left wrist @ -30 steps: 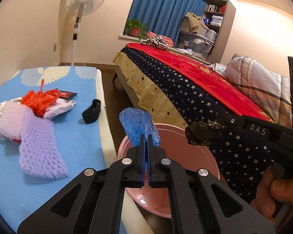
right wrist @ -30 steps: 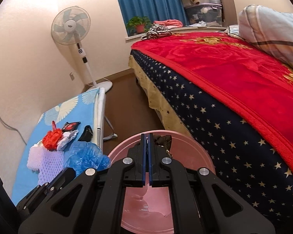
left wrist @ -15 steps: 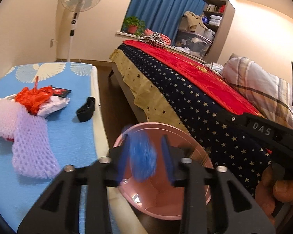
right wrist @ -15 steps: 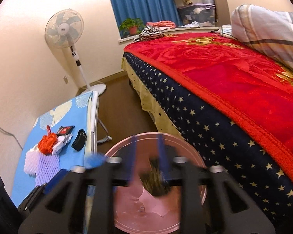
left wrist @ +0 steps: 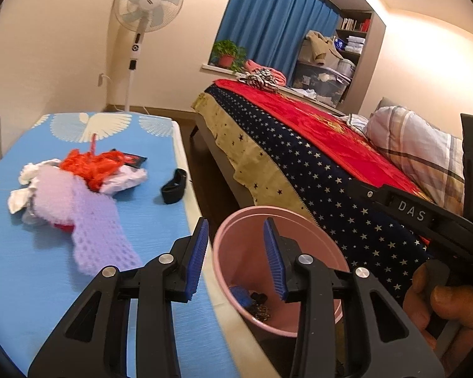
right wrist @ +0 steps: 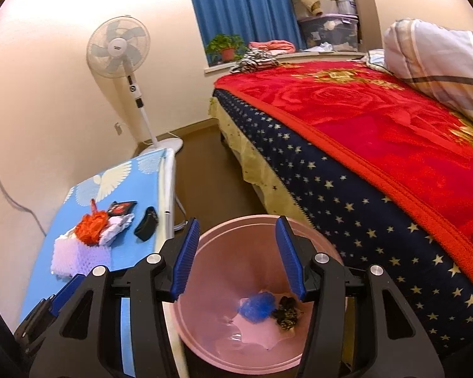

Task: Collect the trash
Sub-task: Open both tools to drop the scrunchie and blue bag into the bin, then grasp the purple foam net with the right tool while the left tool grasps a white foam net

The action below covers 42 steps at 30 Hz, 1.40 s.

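Trash was piled on the table: light, soft netting and crumpled paper, judged best pinched at a bunched fold. Both hand-held grippers, left and right, had just been opened, empty, above the pink bin.

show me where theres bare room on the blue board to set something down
On the blue board, the near end is bare, from the purple foam net toward the camera, and so is the far end with the white fan print. A smaller gap lies between the black strap and the near end. The middle left is crowded with the trash pile.
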Motion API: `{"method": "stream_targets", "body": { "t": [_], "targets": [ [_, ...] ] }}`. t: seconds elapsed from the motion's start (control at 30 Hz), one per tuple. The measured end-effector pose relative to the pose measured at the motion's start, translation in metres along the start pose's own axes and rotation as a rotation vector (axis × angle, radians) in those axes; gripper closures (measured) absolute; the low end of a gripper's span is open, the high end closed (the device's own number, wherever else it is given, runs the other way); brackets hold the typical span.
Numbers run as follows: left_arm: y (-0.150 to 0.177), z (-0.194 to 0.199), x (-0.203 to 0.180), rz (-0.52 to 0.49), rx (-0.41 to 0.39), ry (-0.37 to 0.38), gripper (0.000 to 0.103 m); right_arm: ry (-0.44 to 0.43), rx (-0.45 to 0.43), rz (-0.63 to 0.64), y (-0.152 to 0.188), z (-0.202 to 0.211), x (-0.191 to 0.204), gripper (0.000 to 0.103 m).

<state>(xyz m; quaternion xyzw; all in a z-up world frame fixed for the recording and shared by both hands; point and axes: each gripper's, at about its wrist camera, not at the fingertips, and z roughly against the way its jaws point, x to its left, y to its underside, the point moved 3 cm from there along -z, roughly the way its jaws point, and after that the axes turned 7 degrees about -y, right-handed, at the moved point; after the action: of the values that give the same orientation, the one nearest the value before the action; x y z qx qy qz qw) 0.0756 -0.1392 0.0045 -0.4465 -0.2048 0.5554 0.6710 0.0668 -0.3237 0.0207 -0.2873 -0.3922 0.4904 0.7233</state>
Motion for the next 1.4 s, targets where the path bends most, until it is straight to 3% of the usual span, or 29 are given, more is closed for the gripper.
{"method": "stream_targets", "body": {
  "t": [0.13,0.33,0.5,0.57,0.67,0.9,1.2,1.4],
  "targets": [
    [0.0,0.013,0.013,0.007,-0.025,-0.031,0.059,-0.037,-0.029,0.034,0.002,0.004,0.014,0.051],
    [0.002,0.019,0.037,0.037,-0.034,-0.076,0.059,-0.052,-0.082,0.063,0.005,0.005,0.03,0.051],
    [0.007,0.019,0.055,0.056,-0.028,-0.118,0.06,-0.123,-0.012,0.064,0.014,-0.01,0.043,0.055],
    [0.008,0.021,0.065,0.07,-0.035,-0.149,0.068,-0.154,0.01,0.048,0.017,-0.016,0.046,0.056],
    [0.007,0.024,0.083,0.1,-0.055,-0.205,0.071,-0.215,0.04,0.037,0.022,-0.026,0.056,0.064],
    [0.001,0.033,0.119,0.165,-0.111,-0.315,0.072,-0.333,0.087,0.09,0.039,-0.049,0.097,0.072],
    [-0.006,0.037,0.167,0.258,-0.138,-0.401,0.075,-0.449,0.164,0.154,0.064,-0.079,0.153,0.069],
    [-0.008,0.034,0.178,0.277,-0.138,-0.411,0.076,-0.509,0.245,0.225,0.088,-0.098,0.19,0.053]
  ]
}}
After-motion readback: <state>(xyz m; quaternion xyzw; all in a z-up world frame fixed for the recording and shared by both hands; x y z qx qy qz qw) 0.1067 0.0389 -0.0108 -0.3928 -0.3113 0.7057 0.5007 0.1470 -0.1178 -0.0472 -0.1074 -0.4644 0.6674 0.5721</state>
